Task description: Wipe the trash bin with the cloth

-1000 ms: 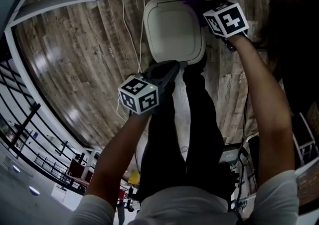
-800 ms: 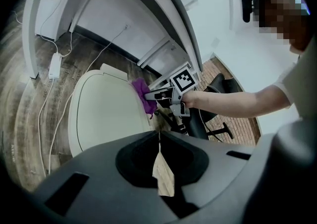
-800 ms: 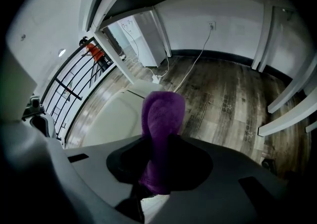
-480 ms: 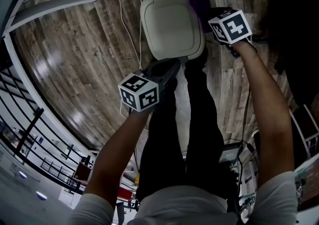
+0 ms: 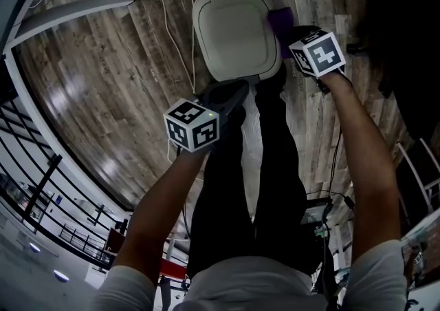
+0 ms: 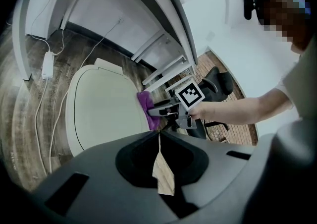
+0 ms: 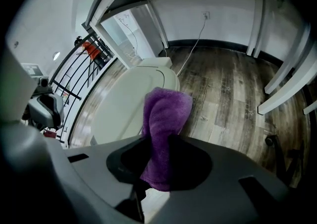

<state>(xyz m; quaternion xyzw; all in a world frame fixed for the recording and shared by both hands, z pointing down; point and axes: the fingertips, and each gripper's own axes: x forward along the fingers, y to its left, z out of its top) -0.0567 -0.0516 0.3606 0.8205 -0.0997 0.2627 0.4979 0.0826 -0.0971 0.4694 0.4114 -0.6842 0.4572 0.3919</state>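
While the purple cloth (image 5: 280, 22) is pinched fast between the jaws of the right gripper (image 7: 160, 144), its free end stands out beyond the tips and seems to lie on the right edge of the trash bin (image 5: 234, 31). This is a pale bin with a closed, rounded lid, and it stands on the wooden floor (image 5: 124, 62) just in front of the person's legs. The cloth looks like a soft, thick terry towel. I judge it light and limp, so it will fold and bunch under pressure instead of pushing back, and only the loose end past the jaws can do the wiping. The grip sits low on the bunched fabric, which seems a good place, because enough cloth is left free to spread over the lid. The bin is probably thin plastic and not heavy, with a smooth lid. A sideways stroke could make it slide on the floor, or make the lid give a little, so light pressure from above seems safer than a push from the side. The left gripper (image 6: 158, 136) has its jaws closed together with nothing between them, and it is near the front rim of the bin. Whether it touches the rim I cannot tell, but from there it could steady the bin. A white cable (image 5: 168, 27) lies on the floor at the left of the bin.
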